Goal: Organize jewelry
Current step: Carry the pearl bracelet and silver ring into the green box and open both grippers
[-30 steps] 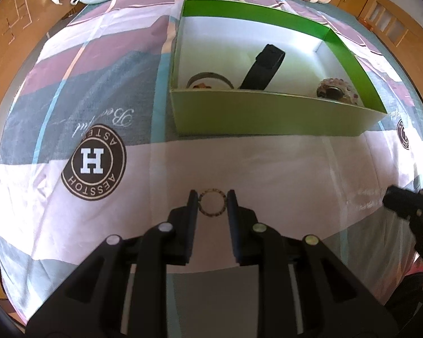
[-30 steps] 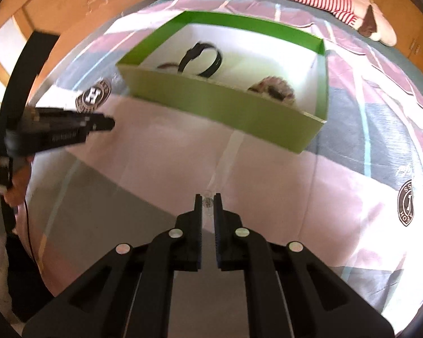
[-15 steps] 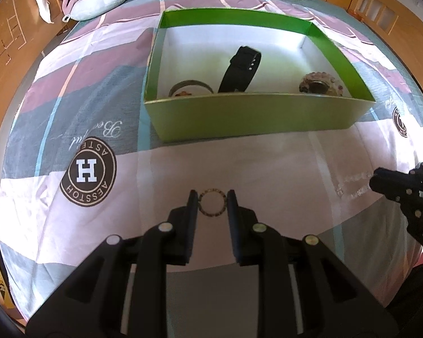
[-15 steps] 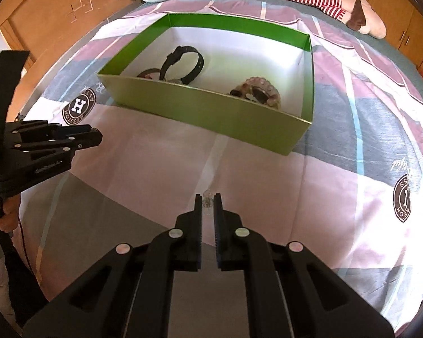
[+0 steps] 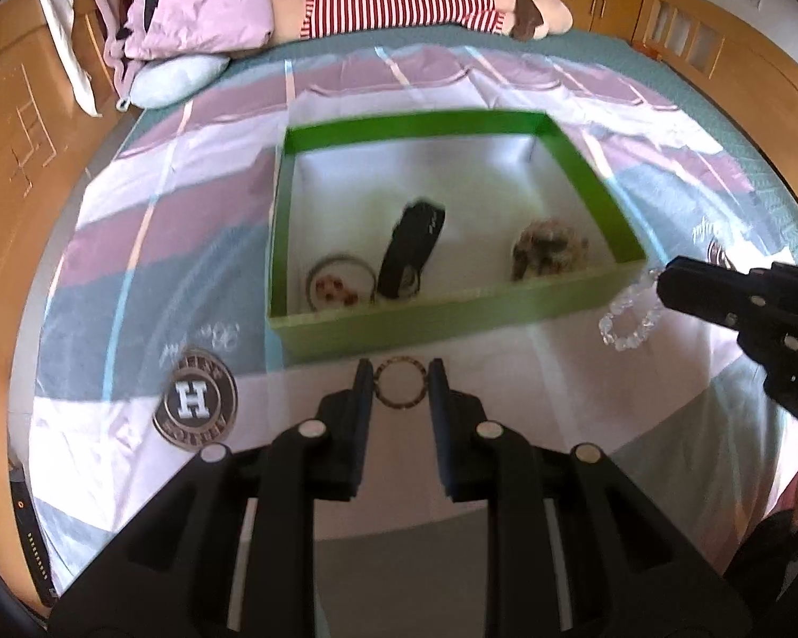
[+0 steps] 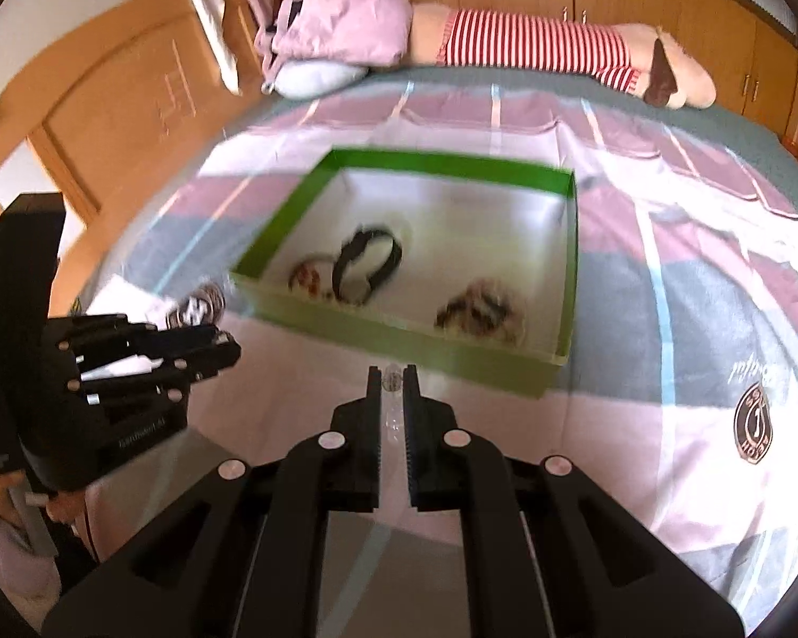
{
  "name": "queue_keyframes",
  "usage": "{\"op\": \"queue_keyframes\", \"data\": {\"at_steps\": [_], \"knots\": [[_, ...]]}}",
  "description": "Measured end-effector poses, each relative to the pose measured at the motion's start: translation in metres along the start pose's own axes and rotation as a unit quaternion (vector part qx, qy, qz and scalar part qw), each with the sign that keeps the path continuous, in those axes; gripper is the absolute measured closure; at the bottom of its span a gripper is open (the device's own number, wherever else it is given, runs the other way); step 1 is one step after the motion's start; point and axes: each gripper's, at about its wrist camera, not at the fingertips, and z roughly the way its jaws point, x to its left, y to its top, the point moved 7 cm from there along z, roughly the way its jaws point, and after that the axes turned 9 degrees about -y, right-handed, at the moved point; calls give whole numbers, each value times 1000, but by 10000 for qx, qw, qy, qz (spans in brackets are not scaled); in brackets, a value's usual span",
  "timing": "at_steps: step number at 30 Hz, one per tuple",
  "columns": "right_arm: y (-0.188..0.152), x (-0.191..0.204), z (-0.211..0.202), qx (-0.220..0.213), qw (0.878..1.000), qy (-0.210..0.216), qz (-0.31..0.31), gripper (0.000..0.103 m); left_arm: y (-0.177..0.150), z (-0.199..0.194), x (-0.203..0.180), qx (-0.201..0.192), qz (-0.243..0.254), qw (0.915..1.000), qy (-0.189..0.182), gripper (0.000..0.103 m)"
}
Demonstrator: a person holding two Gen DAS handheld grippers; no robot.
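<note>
We hold the left gripper above the bed, and its fingers are clenched on a thin ring bracelet, one finger pressing on each side of the hoop. The bracelet hangs clear of the bedspread, just short of the near wall of the green box.

Our right gripper has its fingers clamped almost together on a clear bead bracelet. From the left wrist camera, the same bracelet dangles as a loop of clear beads off the tips of the right gripper, beside the near right corner of the box and off the bed.

The green box sits open in the middle of the bed, white inside. Three pieces lie along its near wall: a thin bangle with reddish charms toward the left corner, a black watch strap just beside it, and a brownish beaded bracelet toward the right corner. The picture is blurred there, so finer detail is lost.

A round logo with an H is printed on the bedspread near the left gripper. At the far edge of the bed lie a striped plush toy and a pink bundle of cloth.
</note>
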Motion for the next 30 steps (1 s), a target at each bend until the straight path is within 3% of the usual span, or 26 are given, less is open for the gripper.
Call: {"op": "queue_keyframes", "data": {"at_steps": [6,12,22,30], "knots": [[28,-6,-7,-340,9989,73,309,96,35,-5,8,-205,-185,9996,-37,82],[60,-23,-3,-954,9930,99,685,96,65,7,24,-295,-516,9981,-177,82],[62,-39,66,-396,9961,-187,769,96,75,60,40,-14,-776,9965,-323,82],[53,-43,81,-229,9965,-290,748,96,70,78,44,122,-796,9964,-255,82]]}}
